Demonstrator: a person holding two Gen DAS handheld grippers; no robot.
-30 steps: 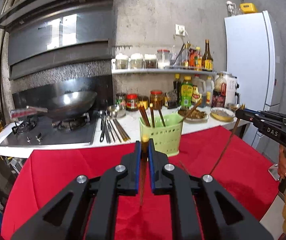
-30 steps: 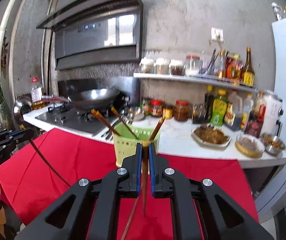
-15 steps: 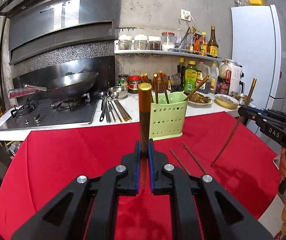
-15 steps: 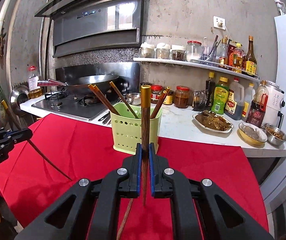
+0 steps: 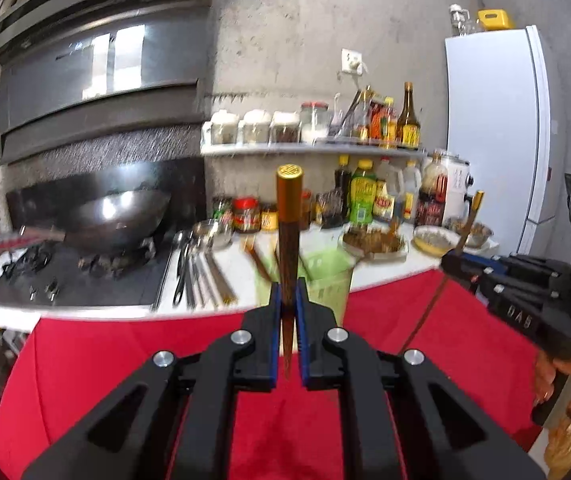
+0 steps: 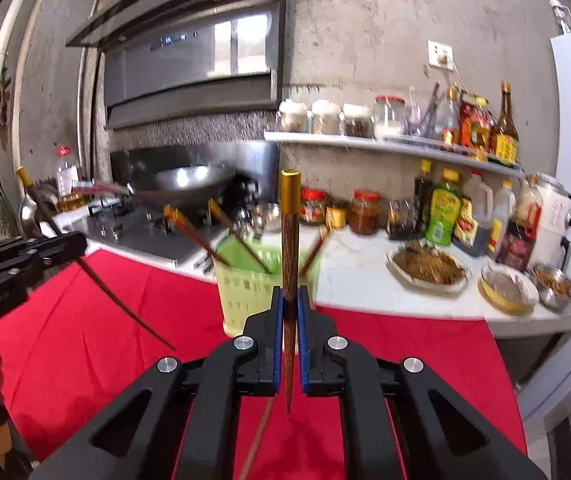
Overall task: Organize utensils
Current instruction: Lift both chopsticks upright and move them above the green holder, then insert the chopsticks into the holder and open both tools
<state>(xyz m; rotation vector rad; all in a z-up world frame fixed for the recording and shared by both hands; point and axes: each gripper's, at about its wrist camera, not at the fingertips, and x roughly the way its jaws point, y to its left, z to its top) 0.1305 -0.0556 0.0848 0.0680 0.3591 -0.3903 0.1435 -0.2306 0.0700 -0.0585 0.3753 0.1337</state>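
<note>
Dark-grained wood capped in gold is what you have pinched in the left gripper [image 5: 286, 312]: a slender wooden chopstick with a round gold cap [image 5: 288, 240], standing almost upright between blue pads that are closed hard against its lower shaft, the thin tip poking out just below them over the red tablecloth [image 5: 125, 360]. Straight beyond your fingertips sits the pale green slotted plastic utensil basket [image 5: 325, 280], blurred, with other chopsticks already leaning in it; off to your right the other black gripper carries its own stick at a slant. Expect this piece to feel very light and quite stiff, but smooth and tapered, so it can pivot or slide in a narrow pinch; my judgement is that holding low, as you do, leaves the top free to swing, and a hold nearer the middle would steady it. From the right wrist view, the right gripper [image 6: 289, 312] is likewise clamped shut on a matching gold-capped brown chopstick [image 6: 289, 248], upright, tip hanging below the pads above the cloth, where one more loose chopstick [image 6: 259, 436] lies under the tool. The green basket [image 6: 245, 292] stands just ahead and slightly left of the fingertips, at the cloth's far edge against the white counter [image 6: 365, 280]. To your left, the other gripper holds its stick tilted, tip down toward the cloth.
</note>
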